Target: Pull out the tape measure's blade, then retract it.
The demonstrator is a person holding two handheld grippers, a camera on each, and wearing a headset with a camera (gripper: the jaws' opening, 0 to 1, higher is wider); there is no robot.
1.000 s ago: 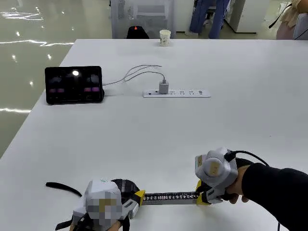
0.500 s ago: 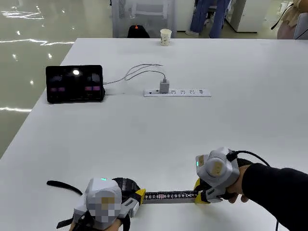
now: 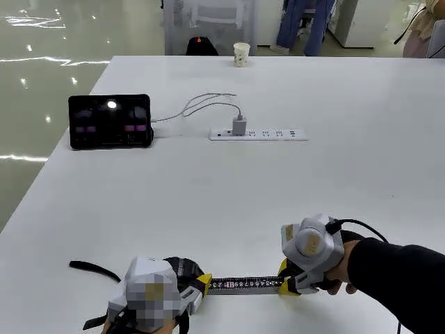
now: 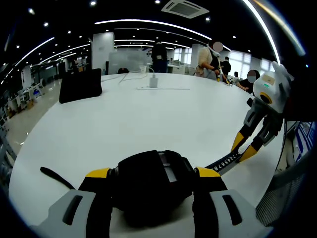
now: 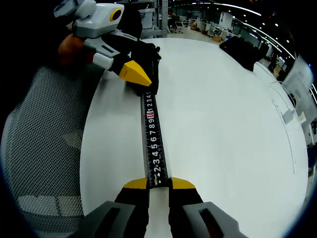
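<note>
The black tape measure case point(image 3: 182, 271) lies near the table's front edge, and my left gripper point(image 3: 195, 287) is shut on it. In the left gripper view the case point(image 4: 153, 183) sits between the yellow-tipped jaws. A short length of numbered blade point(image 3: 243, 283) runs right from the case to my right gripper point(image 3: 284, 285), which is shut on the blade's end. In the right gripper view the blade point(image 5: 151, 134) stretches flat over the table from my right gripper point(image 5: 158, 183) up to the case point(image 5: 148, 57). The case's black strap point(image 3: 90, 270) trails to the left.
On the white table point(image 3: 208, 195) a dark tablet point(image 3: 111, 122) stands at the far left. A white power strip point(image 3: 268, 134) with a charger and cable lies mid-table. A paper cup point(image 3: 241, 53) sits at the far edge. People stand beyond the table.
My right gripper has edged slightly left toward the case, so the exposed blade is a little shorter. The left gripper has kept its place on the case.
</note>
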